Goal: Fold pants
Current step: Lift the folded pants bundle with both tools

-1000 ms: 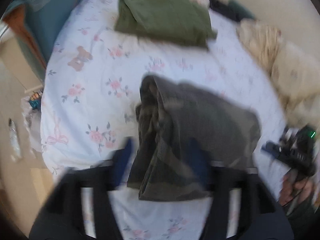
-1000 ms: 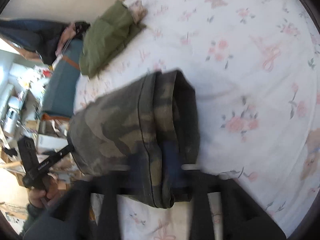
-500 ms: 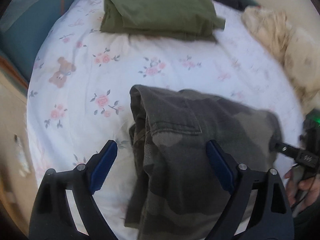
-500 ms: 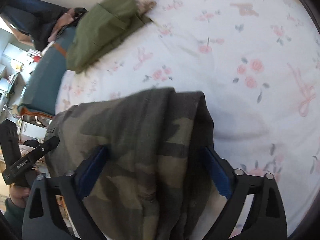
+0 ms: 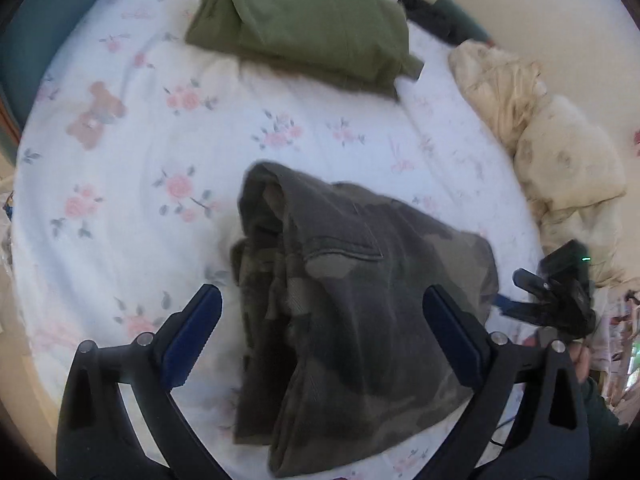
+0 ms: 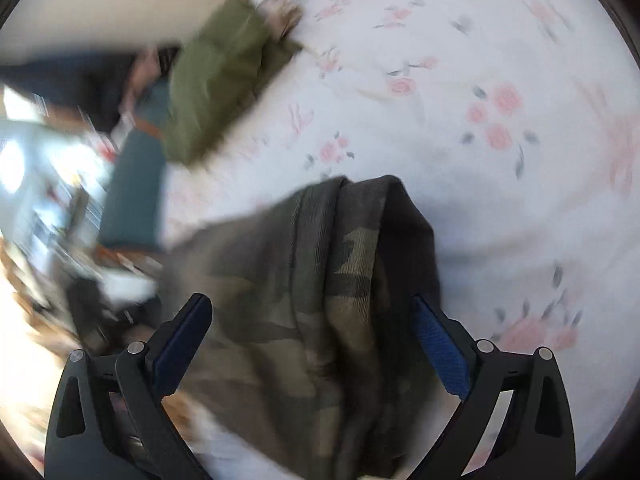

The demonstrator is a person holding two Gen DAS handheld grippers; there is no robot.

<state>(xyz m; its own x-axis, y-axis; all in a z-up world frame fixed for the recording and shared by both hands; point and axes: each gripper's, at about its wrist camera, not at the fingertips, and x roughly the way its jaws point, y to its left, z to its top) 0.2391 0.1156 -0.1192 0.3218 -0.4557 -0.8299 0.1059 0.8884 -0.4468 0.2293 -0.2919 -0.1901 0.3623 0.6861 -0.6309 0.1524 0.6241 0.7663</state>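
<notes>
The camouflage pants [image 5: 352, 304] lie folded in a thick bundle on the flowered white bedsheet [image 5: 168, 160]. My left gripper [image 5: 320, 320] is open, its blue-padded jaws spread on both sides of the bundle's near end. My right gripper [image 6: 308, 320] is open too, jaws spread around the other end of the pants [image 6: 320, 300]. Neither pair of jaws pinches cloth. The right gripper also shows in the left wrist view [image 5: 556, 300] beyond the bundle's right side. The right wrist view is blurred.
A folded olive green garment [image 5: 304, 20] lies at the far end of the bed, also in the right wrist view [image 6: 216, 80]. A crumpled cream blanket [image 5: 552, 148] lies along the right by the wall. A teal piece of furniture [image 6: 132, 192] stands by the bed.
Both grippers went from closed around the pants to open, letting go. The bundle now rests on the sheet, and both cameras have shifted slightly.
</notes>
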